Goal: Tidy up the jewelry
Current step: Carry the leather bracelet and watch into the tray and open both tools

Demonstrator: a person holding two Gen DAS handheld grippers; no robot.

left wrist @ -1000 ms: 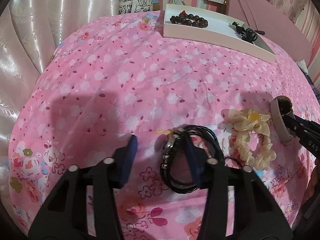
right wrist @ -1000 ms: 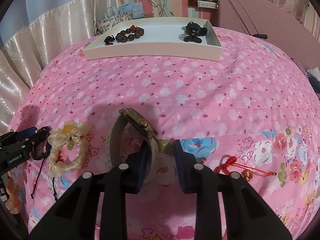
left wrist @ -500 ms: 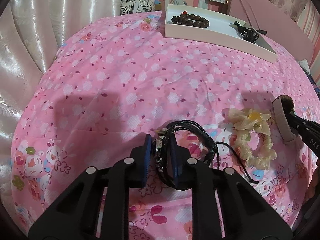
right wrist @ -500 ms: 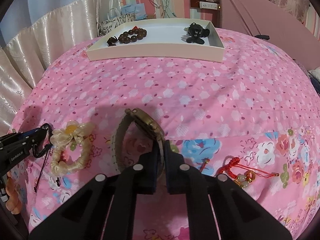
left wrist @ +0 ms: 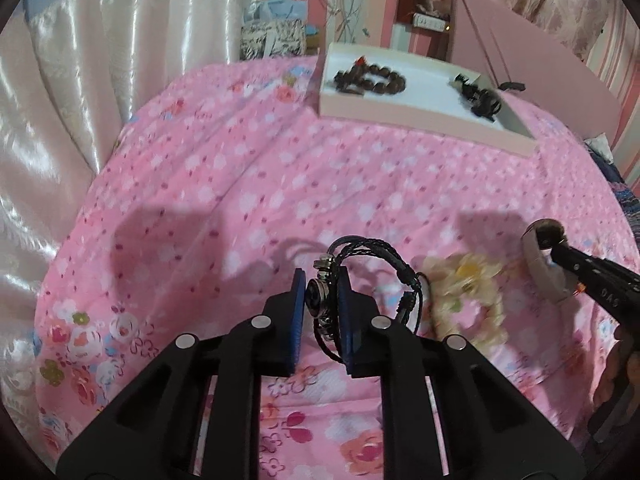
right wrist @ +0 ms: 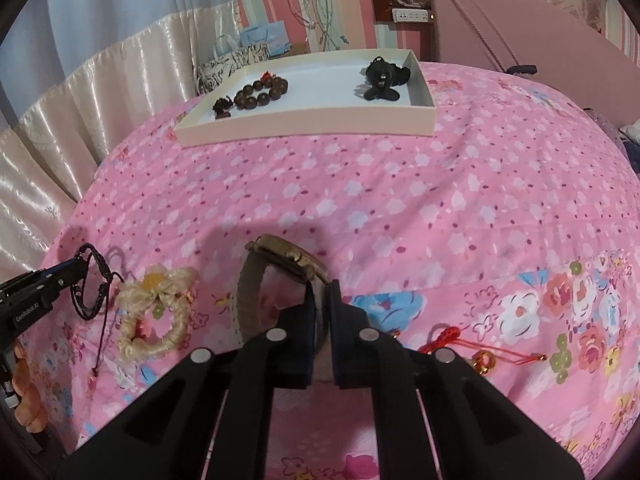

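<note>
My left gripper (left wrist: 322, 300) is shut on a black braided leather bracelet (left wrist: 376, 264) and holds it lifted above the pink floral bedspread; it also shows in the right wrist view (right wrist: 90, 284). My right gripper (right wrist: 320, 300) is shut on the beige strap of a gold watch (right wrist: 280, 268), raised off the cloth; the watch shows at the right in the left wrist view (left wrist: 544, 264). A cream flower scrunchie (right wrist: 154, 312) lies between them. A white tray (right wrist: 424, 92) at the far side holds a brown bead bracelet (right wrist: 256, 94) and a black item (right wrist: 382, 78).
A red knotted cord charm with gold beads (right wrist: 476, 352) lies on the bedspread to the right of my right gripper. Cream satin curtains (left wrist: 72, 92) hang along the left. A pink panel (right wrist: 520, 40) stands behind the tray. Gift bags (left wrist: 276, 32) sit at the far edge.
My left gripper closed on the black leather bracelet and lifted it. My right gripper closed on the watch strap and raised the watch off the cloth.
</note>
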